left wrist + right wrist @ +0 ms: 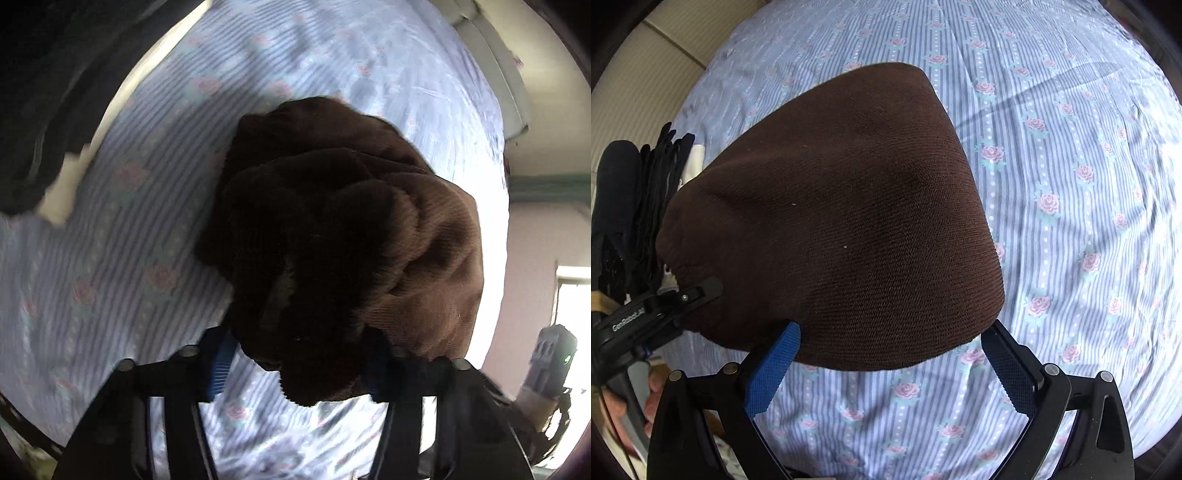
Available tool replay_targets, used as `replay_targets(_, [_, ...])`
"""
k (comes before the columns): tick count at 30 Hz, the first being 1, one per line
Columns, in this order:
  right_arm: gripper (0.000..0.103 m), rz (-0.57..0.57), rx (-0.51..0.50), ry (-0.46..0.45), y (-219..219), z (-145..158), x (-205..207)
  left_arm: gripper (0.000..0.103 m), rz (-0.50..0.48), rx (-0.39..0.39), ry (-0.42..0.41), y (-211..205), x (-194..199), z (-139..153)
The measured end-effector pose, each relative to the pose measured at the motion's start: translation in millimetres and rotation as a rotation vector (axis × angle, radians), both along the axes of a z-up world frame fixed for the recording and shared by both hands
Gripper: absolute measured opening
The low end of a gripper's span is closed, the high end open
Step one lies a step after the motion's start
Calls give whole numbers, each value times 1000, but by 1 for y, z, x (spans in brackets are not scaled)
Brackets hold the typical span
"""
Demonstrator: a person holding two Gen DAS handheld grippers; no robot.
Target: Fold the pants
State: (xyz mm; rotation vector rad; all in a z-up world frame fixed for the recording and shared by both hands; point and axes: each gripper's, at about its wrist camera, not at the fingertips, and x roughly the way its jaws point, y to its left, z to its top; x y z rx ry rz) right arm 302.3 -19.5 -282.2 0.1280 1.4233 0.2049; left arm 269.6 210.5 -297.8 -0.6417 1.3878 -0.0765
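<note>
The brown ribbed pants [842, 221] are folded into a thick bundle above the striped, rose-patterned bedsheet [1071, 184]. In the left wrist view the bundle [332, 240] fills the space between my left gripper's [299, 354] blue pads and hides the fingertips; the jaws stand fairly wide around the cloth. My right gripper [890, 343] is open, its blue pads [772, 373] on either side of the bundle's near edge, not pinching it. The left gripper also shows in the right wrist view [679, 299] at the bundle's left edge.
A pile of dark clothes [635, 206] lies at the bed's left edge, and shows dark in the left wrist view [44, 110]. A light wall [665, 55] lies beyond the bed. A bright window [569, 314] is at the far right.
</note>
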Motion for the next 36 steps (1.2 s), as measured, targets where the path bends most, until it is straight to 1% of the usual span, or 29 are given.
replay_targets(1, [100,-5,7,-8,-2,4,-2,44,-32,28,-21,-4,1,10])
replay_targets(3, [100,-21,34,-21,-8,11,-6,41,-53,54,-68,-8,-1,32])
replay_targets(6, [101,-59,74,-63,-26,27,-19,40,-52,65,-151,-9,-1,67])
replay_targets(7, [101,-69,78,-77,-34,32,-25,40,-53,78,-184,-10,3,83])
replay_targets(10, [101,-102,77,-96,-53,36,-36,40,-71,128,-260,-18,15,116])
replay_targets(13, [101,-116,86,-73,-56,26,-36,40,-110,162,-315,-32,27,137])
replay_targets(15, [101,-108,85,-60,-49,17,-32,40,-135,165,-332,-36,32,145])
replay_targets(18, [100,-76,54,-47,-37,0,-19,40,-142,152,-344,-39,42,153])
replay_targets(20, [97,-46,25,-26,-23,-12,-11,40,-128,123,-338,-32,47,157])
replay_targets(21, [93,-25,3,-30,-15,-15,-8,40,-128,120,-338,-35,51,158])
replay_targets(22, [92,-2,-44,-60,-7,-16,-5,40,-131,124,-339,-39,52,158])
replay_targets(24, [90,-13,-114,-94,0,-18,1,40,-152,145,-344,-37,53,160])
replay_targets(26, [85,-79,-179,-101,-7,-21,7,40,-151,170,-340,-37,55,156])
replay_targets(27, [84,-140,-186,-110,-18,-19,8,40,-145,188,-329,-33,54,151])
replay_targets(28, [84,-178,-171,-116,-26,-17,8,40,-142,197,-317,-30,57,144])
replay_targets(30, [84,-285,-162,-134,-52,-8,5,39,-115,187,-250,-17,58,118])
replay_targets(31, [84,-320,-163,-142,-62,-5,4,39,-105,180,-220,-12,58,104])
replay_targets(32, [84,-330,-159,-142,-68,-3,6,39,-94,178,-190,-9,58,90])
replay_targets(33, [84,-320,-162,-139,-69,-3,7,39,-89,182,-171,-7,56,81])
replay_targets(34, [84,-291,-182,-136,-65,-4,9,39,-89,204,-141,-5,56,65])
replay_targets(36, [84,-217,-239,-140,-49,-6,12,39,-86,230,-111,-1,56,48])
